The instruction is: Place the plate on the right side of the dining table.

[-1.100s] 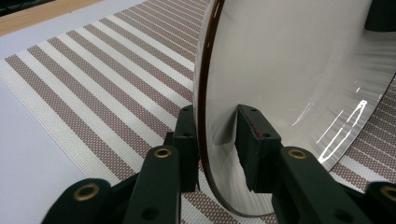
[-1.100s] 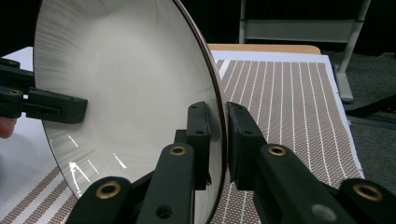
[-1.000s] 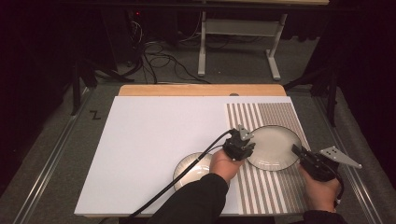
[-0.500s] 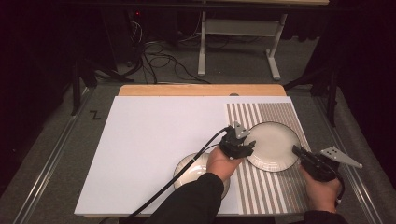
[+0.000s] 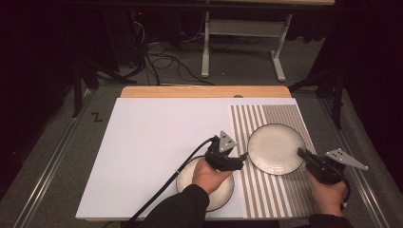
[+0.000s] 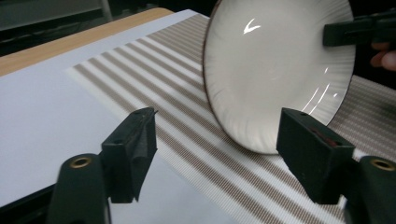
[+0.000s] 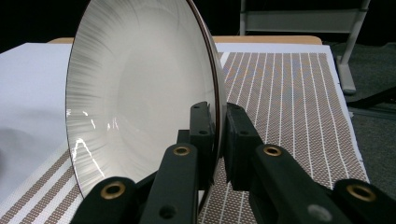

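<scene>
Plate pinched at rim by right tongs, tilted over striped mat.
Left tongs just opening, empty, beside plate's opposite edge; second plate under left hand, perhaps awaiting stacking.

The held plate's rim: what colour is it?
Dark brown around the white ribbed plate, clearest in the right gripper view.

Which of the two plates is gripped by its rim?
The plate on the striped mat: the right gripper clamps its rim. The other plate lies under the left hand.
</scene>
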### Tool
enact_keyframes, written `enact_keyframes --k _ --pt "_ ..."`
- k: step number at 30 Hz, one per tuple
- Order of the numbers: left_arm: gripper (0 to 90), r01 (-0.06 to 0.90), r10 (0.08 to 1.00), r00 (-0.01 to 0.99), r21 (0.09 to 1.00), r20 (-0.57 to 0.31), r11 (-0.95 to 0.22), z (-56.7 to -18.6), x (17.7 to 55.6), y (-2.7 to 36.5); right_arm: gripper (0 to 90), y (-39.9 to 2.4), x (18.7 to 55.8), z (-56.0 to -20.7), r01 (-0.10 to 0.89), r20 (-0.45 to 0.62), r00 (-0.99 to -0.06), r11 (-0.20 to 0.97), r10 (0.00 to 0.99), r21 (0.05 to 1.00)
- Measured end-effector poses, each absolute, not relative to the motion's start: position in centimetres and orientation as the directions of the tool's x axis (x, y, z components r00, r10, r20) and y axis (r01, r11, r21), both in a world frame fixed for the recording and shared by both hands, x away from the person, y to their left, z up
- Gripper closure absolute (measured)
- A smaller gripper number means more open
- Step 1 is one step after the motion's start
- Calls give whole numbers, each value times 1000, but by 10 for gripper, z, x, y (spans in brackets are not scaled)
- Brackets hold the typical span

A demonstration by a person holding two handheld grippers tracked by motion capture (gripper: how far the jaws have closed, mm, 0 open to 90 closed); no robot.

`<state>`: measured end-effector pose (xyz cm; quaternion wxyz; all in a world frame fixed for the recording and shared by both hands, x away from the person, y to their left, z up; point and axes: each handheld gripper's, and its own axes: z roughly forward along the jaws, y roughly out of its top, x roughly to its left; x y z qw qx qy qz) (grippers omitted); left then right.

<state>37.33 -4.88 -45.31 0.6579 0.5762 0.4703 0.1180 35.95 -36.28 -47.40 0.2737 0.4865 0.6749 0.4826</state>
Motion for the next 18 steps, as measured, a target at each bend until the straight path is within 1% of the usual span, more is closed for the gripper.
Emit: enact_keyframes --k 7,11,14,18 --pt "222 383 702 517 866 -490 323 -453 359 -14 845 -363 360 -474 397 101 -375 61 922 916" --pt "162 383 706 503 861 -499 336 -454 354 8 845 -363 360 -474 395 99 -375 62 922 917" --pt "138 363 719 504 873 -478 326 -454 349 23 845 -362 361 -474 397 102 -372 59 922 916" --pt "44 348 736 497 883 -459 316 -451 340 44 845 -362 361 -474 397 101 -370 59 923 916"
